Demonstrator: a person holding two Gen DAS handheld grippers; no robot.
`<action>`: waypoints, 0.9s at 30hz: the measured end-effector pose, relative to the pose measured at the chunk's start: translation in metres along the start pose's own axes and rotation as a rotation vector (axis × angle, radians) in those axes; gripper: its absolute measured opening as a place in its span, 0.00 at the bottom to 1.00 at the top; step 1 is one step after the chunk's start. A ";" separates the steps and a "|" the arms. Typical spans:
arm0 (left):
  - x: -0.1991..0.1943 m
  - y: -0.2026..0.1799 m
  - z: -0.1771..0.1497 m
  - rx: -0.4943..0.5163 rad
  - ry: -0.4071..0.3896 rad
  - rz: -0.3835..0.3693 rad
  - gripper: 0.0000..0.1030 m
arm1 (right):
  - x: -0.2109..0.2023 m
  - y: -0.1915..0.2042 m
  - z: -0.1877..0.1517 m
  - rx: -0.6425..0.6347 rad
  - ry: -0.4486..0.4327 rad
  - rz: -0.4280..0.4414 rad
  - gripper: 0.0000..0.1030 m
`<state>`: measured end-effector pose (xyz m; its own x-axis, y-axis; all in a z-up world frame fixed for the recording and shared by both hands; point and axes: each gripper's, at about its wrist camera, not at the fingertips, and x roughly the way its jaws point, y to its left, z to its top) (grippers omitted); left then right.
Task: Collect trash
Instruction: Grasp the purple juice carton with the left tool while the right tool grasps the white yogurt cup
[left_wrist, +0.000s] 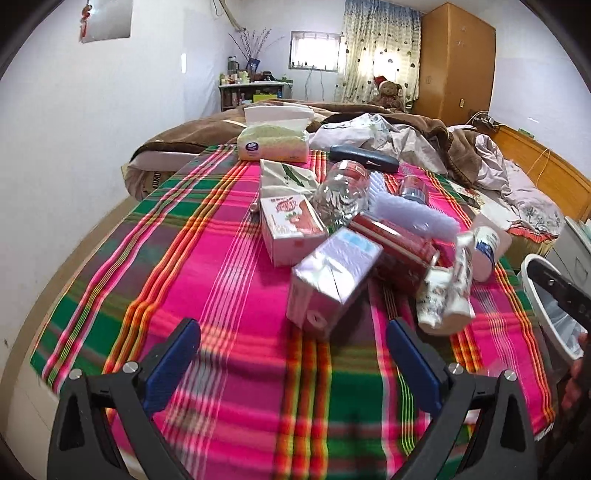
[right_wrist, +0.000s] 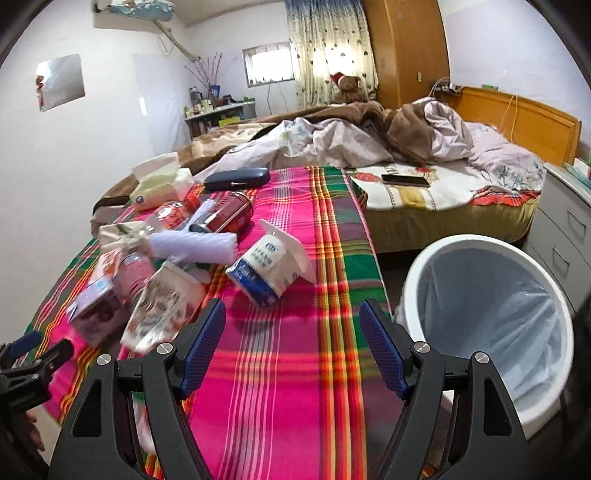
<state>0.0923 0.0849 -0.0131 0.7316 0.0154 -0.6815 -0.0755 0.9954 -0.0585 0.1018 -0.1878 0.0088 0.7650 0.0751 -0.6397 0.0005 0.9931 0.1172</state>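
**On the plaid cloth, trash piled at left, bin at right**

Across the pink-and-green plaid cloth (right_wrist: 295, 369), litter sits bunched toward the left: a tissue pack (right_wrist: 162, 182), a pale purple carton (left_wrist: 332, 277), a red can (right_wrist: 229, 212) and a crumpled paper cup (right_wrist: 162, 299). Just right of the pile lies a blue-and-white yogurt cup (right_wrist: 266, 269), tipped on its side. Further right, off the cloth's edge, stands a white bin (right_wrist: 491, 317) with a pale liner.

The left gripper (left_wrist: 293, 354) is spread wide and holds nothing. The right gripper (right_wrist: 291, 343) is likewise wide apart and empty, hanging near the yogurt cup.
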 end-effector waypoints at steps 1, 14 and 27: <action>0.002 0.000 0.004 0.005 -0.004 -0.016 0.98 | 0.005 0.000 0.003 0.009 0.009 -0.002 0.74; 0.044 -0.003 0.040 0.026 0.077 -0.097 0.92 | 0.061 0.010 0.024 0.114 0.160 0.040 0.74; 0.066 -0.014 0.040 0.079 0.167 -0.124 0.70 | 0.080 0.011 0.043 0.068 0.192 0.004 0.63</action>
<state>0.1691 0.0762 -0.0283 0.6093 -0.1170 -0.7843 0.0665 0.9931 -0.0964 0.1906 -0.1752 -0.0082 0.6279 0.1008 -0.7718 0.0462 0.9850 0.1662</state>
